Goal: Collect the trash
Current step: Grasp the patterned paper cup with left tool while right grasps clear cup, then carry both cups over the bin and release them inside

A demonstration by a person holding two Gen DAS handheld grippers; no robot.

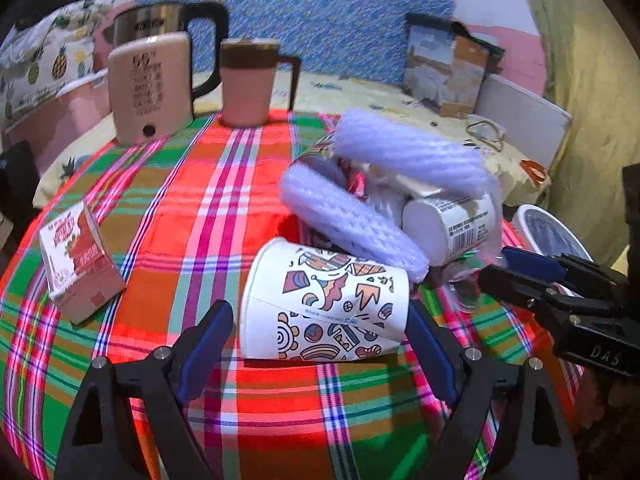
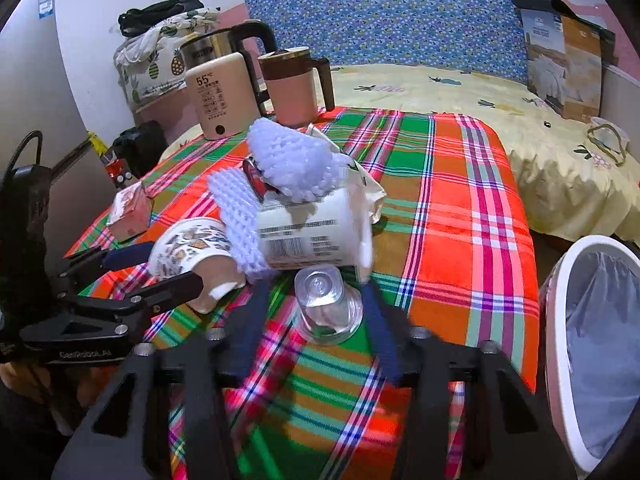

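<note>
**Two grippers at the trash pile on the plaid cloth**

Left gripper spread as wide as it goes, straddling a patterned paper cup lying on its side on the plaid tablecloth. Blue pads just off the cup's two ends, neither clearly pressing; nothing gripped.

Right gripper partly closed, set around a clear plastic cup tipped over on the cloth. Blue fingers close against the cup's sides, yet contact cannot be told for sure through the motion blur.

Behind both cups, the rest of the heap: two pale purple foam nets, a white labelled tub on its side with a barcode showing, bits of crumpled wrapper tucked among them. Foam nets resting on and against the tub, one net touching the patterned cup's rim.

Small red-and-white carton standing apart at the left of the cloth. Kettle and pink lidded mug side by side at the far edge.

White bin with a bluish liner just beside the table's right edge, mouth open.
</note>
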